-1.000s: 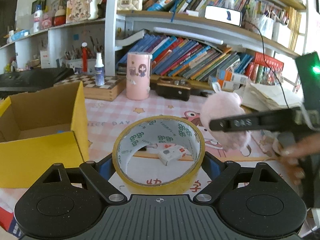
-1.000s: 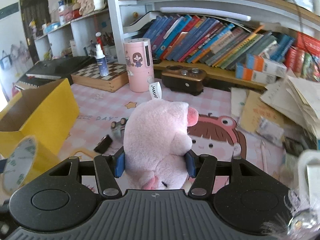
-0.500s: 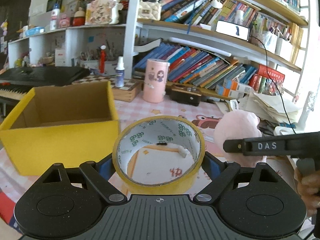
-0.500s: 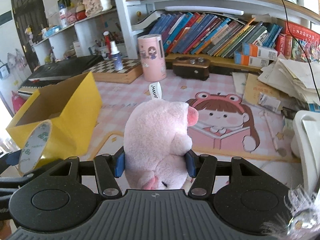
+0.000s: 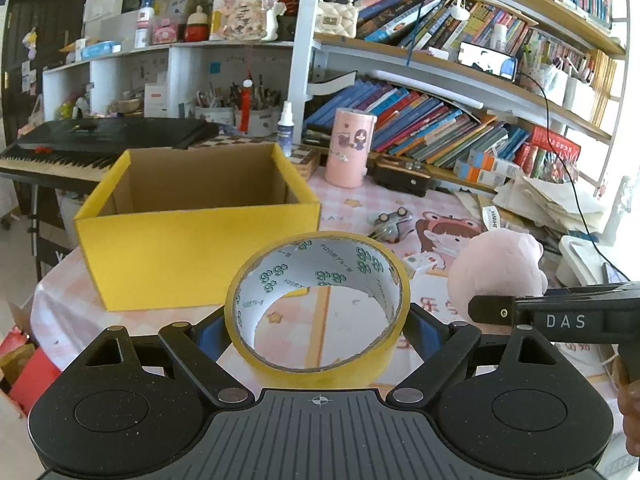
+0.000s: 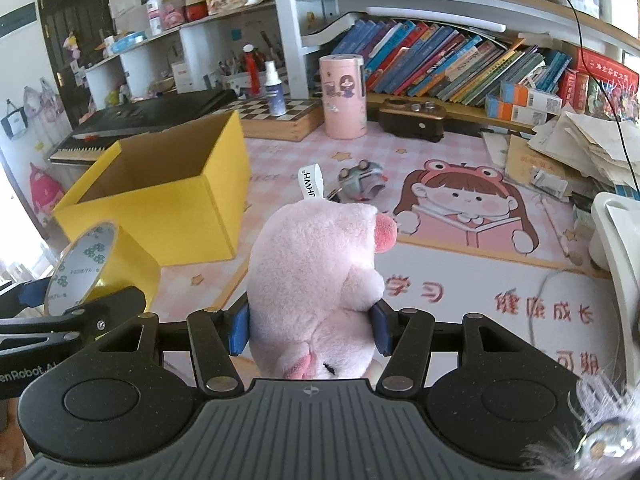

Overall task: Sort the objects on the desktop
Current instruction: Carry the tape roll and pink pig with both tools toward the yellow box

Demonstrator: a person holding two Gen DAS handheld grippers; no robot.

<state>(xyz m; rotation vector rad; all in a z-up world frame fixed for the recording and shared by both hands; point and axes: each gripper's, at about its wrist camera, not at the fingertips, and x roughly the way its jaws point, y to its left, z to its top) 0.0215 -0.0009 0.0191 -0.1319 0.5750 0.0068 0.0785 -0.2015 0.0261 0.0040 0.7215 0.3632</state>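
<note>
Bookshelves rise behind the pink tabletop [image 6: 460,280], where a yellow cardboard box [image 5: 192,248] stands open, no contents visible inside. Right of the box, the right tool [image 6: 310,326] pinches a pink plush pig [image 6: 316,280] above the tabletop. Just before the box, the left tool [image 5: 316,328] grips a tape roll [image 5: 320,308] by its sides.

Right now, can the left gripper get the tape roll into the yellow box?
Probably yes. The left gripper is shut on the tape roll; the yellow box is just ahead, top open, with nothing between.
</note>
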